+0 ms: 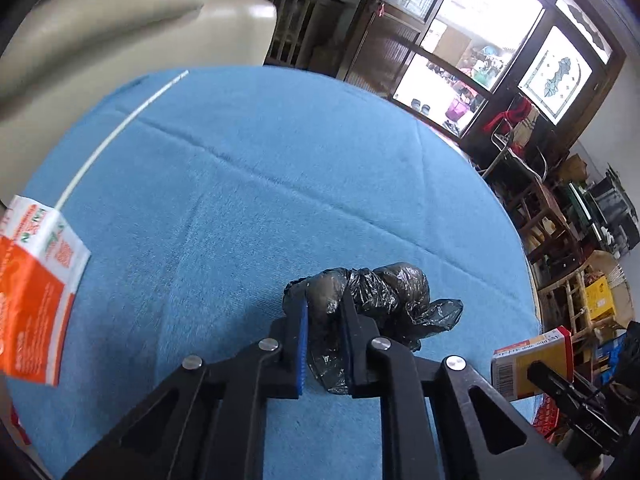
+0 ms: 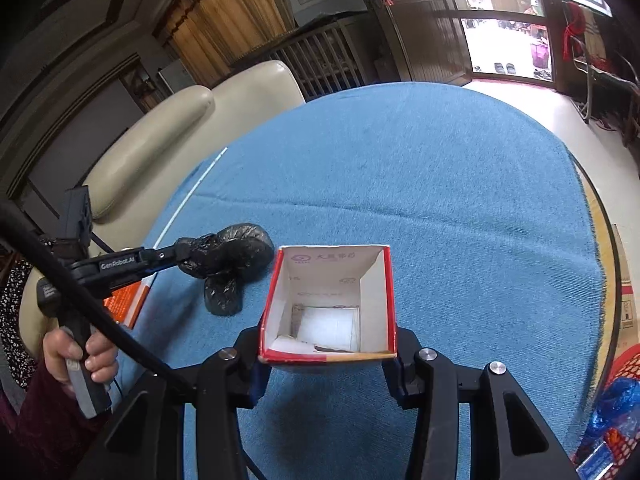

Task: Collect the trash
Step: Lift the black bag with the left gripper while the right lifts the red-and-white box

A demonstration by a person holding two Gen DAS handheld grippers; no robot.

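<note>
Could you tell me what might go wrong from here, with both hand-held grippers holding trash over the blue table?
1. The left hand-held gripper pinches only one end of the crumpled black plastic bag; the loose lobes could snag or slip free when lifted.
2. The right hand-held gripper squeezes the open red-and-white carton by its thin walls; it might buckle or tilt, spilling scraps.

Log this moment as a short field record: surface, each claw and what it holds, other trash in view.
surface: round table under a blue cloth
left claw: shut on crumpled black plastic bag, bag low over the cloth, contact unclear
right claw: shut on open red-and-white carton, opening facing the camera
carton contents: little visible inside
other trash: orange-and-white packet at the table's left edge
also on cloth: thin white stick
</note>
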